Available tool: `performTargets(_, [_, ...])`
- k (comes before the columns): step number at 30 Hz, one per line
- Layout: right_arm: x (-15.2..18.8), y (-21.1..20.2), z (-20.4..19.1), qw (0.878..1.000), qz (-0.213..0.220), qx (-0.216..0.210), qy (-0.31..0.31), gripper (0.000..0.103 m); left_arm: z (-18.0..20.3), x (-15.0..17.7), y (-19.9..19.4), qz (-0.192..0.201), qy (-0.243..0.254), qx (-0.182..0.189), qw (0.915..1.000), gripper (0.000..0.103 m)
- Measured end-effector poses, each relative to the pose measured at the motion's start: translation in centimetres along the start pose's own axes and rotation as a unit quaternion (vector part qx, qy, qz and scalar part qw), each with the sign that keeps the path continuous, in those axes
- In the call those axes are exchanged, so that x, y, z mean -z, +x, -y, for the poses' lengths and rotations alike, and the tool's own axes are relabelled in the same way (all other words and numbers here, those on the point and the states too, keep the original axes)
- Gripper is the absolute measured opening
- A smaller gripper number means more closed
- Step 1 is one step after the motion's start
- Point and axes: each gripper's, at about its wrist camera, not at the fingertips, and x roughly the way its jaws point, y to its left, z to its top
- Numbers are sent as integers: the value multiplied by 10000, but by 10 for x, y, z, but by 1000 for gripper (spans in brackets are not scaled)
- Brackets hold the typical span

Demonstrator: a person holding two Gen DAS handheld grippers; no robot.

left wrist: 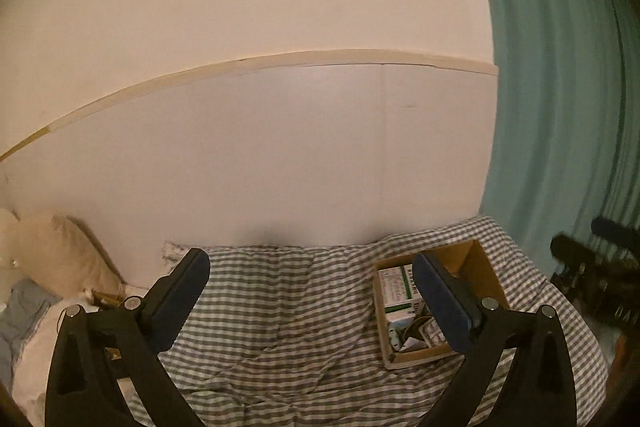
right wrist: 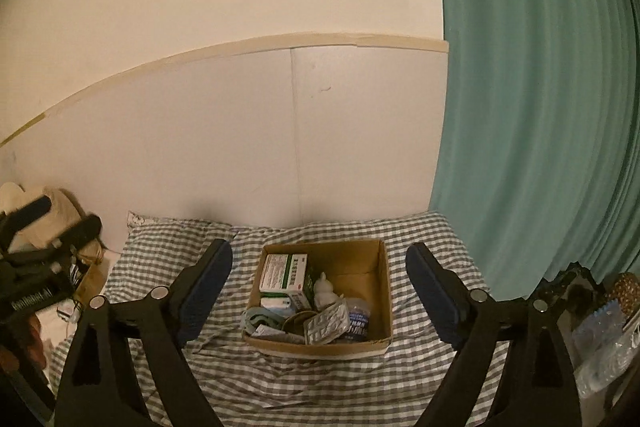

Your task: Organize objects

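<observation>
Two grippers hover above the checked bedcover [right wrist: 280, 379], both pointing slightly downward. The cardboard box [right wrist: 380, 343] sits on it near the wall, holding a green-and-white medicine carton [right wrist: 284, 273] whose print is too small to read, a blister pack [right wrist: 326, 325] and other bits. The left gripper [left wrist: 310, 297] and right gripper [right wrist: 320, 287] both stand wide apart, empty.

A grey-and-white checked sheet [right wrist: 340, 379] lies under a brown cardboard box [right wrist: 380, 287] holding a white-and-green carton [right wrist: 282, 273]. The curtain [right wrist: 540, 107] is teal, the wall [right wrist: 200, 7] cream.
</observation>
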Motion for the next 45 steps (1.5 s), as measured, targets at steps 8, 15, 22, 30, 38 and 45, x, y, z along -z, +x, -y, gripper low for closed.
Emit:
performTargets(8, [38, 34, -21, 9985, -200, -19, -519, 94, -2, 43, 19, -22, -267, -230, 9994, 103])
performTargets(15, [62, 65, -23, 9971, -241, 35, -726, 103, 3, 66, 38, -40, -84, -351, 9993, 103])
performTargets(22, [73, 88, -12, 9978, -535, 102, -389, 103, -5, 80, 54, -295, -181, -438, 9984, 103])
performTargets(30, [76, 93, -16, 9968, -602, 164, -496, 103, -10, 89, 62, -499, -248, -431, 9975, 103])
performTargets(38, [79, 95, -23, 9959, -640, 170, -620, 103, -10, 89, 63, -529, -259, -428, 9973, 103])
performTargets(45, [79, 94, -24, 9957, -644, 180, -638, 103, -9, 90, 63, -540, -252, -420, 9973, 103])
